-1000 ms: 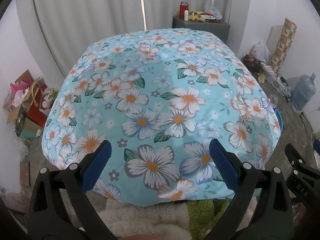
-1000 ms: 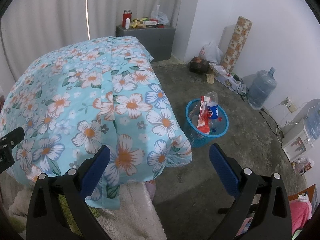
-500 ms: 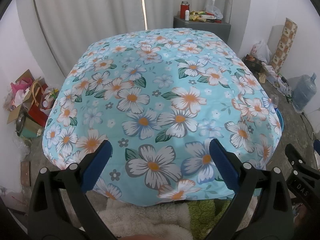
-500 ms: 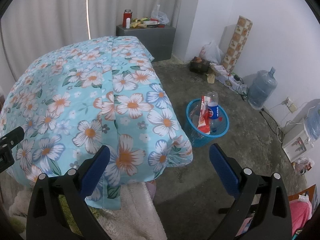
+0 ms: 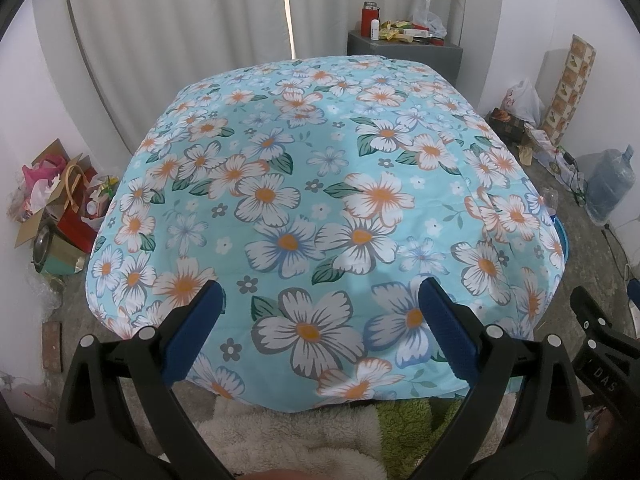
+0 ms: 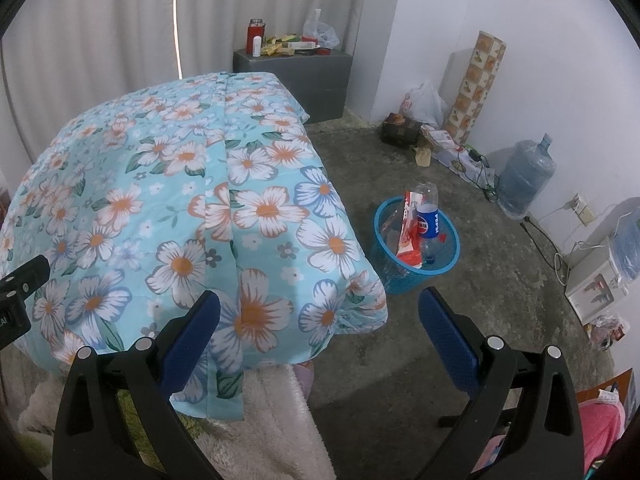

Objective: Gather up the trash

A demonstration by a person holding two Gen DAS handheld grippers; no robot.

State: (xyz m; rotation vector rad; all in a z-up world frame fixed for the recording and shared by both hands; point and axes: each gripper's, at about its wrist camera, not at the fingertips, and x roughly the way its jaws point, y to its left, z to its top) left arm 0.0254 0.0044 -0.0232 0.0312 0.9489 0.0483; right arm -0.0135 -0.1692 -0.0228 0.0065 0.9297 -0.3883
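Left wrist view, left to right:
- Boxes and bags (image 5: 56,208) piled on the floor against the left wall, with pink tissue and a red bag among them.
- Left gripper (image 5: 320,312) – blue-padded fingers spread wide, nothing between them, held over the near end of the quilt.
- Quilt (image 5: 320,184) – light blue with white and orange flowers, draped over the bed and filling the middle of the view. A fleece blanket (image 5: 304,440) shows below its near edge.
- Cabinet (image 5: 404,50) against the curtain behind the bed, with a red flask (image 5: 370,20) and small clutter on top.
- Water jug (image 5: 610,188) on the floor by the right wall.

Right wrist view, left to right:
- Quilt (image 6: 168,200), its corner hanging off the bed's near right side.
- Right gripper (image 6: 320,312) – fingers wide apart, empty, held over the bed corner and the bare floor.
- Basket (image 6: 390,276) – blue mesh, standing on the concrete floor just right of the bed. The collected trash is inside it: a Pepsi bottle (image 6: 427,220) upright and a red-and-white wrapper (image 6: 408,232) leaning beside it.
- Plastic bag (image 6: 424,104) and a patterned roll (image 6: 476,84) against the far wall.
- Water jug (image 6: 526,184) further right, near cables and a wall socket.
- White dispenser (image 6: 596,288) at the right edge.
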